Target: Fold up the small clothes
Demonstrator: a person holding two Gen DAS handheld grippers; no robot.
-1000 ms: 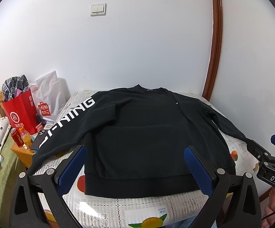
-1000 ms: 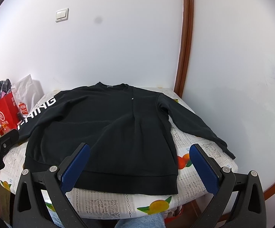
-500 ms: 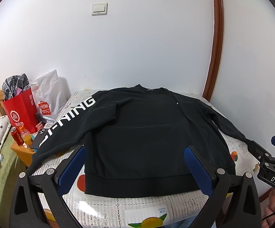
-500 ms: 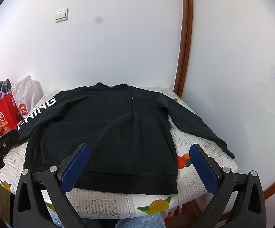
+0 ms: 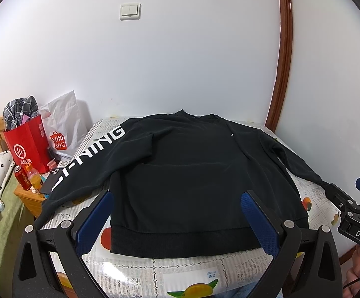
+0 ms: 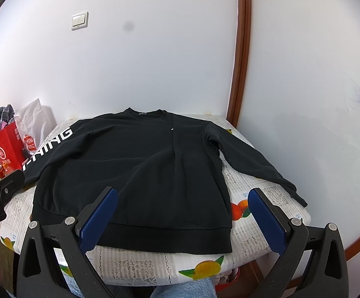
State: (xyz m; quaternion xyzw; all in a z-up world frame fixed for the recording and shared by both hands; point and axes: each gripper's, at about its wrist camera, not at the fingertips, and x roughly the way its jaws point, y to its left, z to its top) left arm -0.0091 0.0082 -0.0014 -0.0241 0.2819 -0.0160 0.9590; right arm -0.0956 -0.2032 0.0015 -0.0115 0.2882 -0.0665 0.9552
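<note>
A black sweatshirt (image 5: 192,173) lies flat and unfolded on the worktop (image 5: 155,270), collar toward the wall, hem nearest the cameras, both sleeves spread outward. White lettering "NING" runs down one sleeve (image 5: 93,154). The worktop cover shows a fruit print. Beside the worktop stand a red bag (image 5: 27,146), a white bag (image 5: 60,124) marked "MINISO", a red can (image 5: 22,178) and an orange bottle (image 5: 34,177). The left gripper (image 5: 177,217) and right gripper (image 6: 182,213) hover before the hem, fingers spread, holding nothing.
</note>
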